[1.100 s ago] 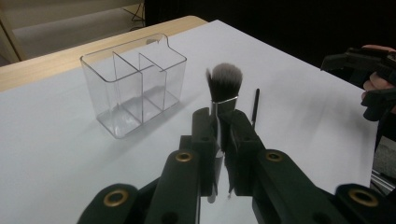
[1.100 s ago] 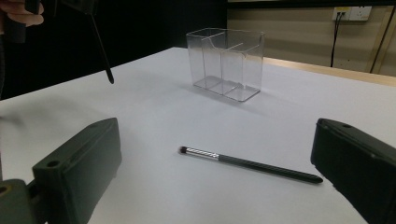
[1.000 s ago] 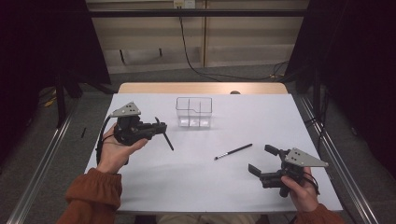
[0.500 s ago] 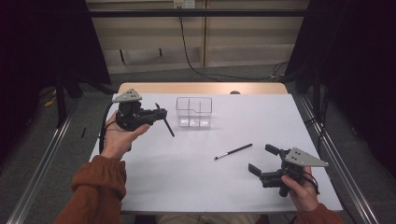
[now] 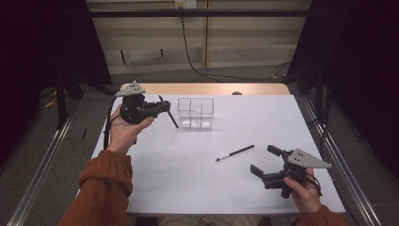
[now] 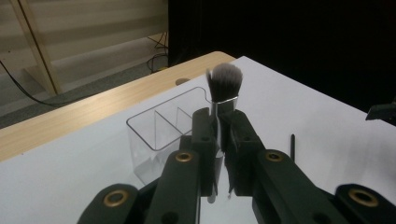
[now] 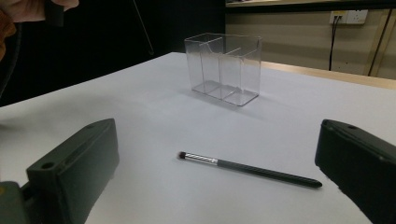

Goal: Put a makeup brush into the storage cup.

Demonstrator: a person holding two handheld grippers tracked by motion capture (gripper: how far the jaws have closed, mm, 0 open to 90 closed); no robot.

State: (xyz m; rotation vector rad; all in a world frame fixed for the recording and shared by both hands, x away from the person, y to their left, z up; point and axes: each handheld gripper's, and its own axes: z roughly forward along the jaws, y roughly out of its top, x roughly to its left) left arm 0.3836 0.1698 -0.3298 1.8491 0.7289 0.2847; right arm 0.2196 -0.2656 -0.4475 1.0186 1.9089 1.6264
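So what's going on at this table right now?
A person works with a gripper in each hand. The left gripper is shut on a fluffy makeup brush, held in the air beside the clear divided organizer. The right gripper rests open near the table's front right corner, aimed at a thin dark brush lying flat on the white surface. The organizer looks empty.

High view: fixed above the near table edge, looking forward and down over the whole white table [image 5: 188, 179]. Left gripper view: rides its jaws, close, angled down on the clear organizer [image 6: 163, 126]. Right gripper view: low, near table level. All three share that organizer.
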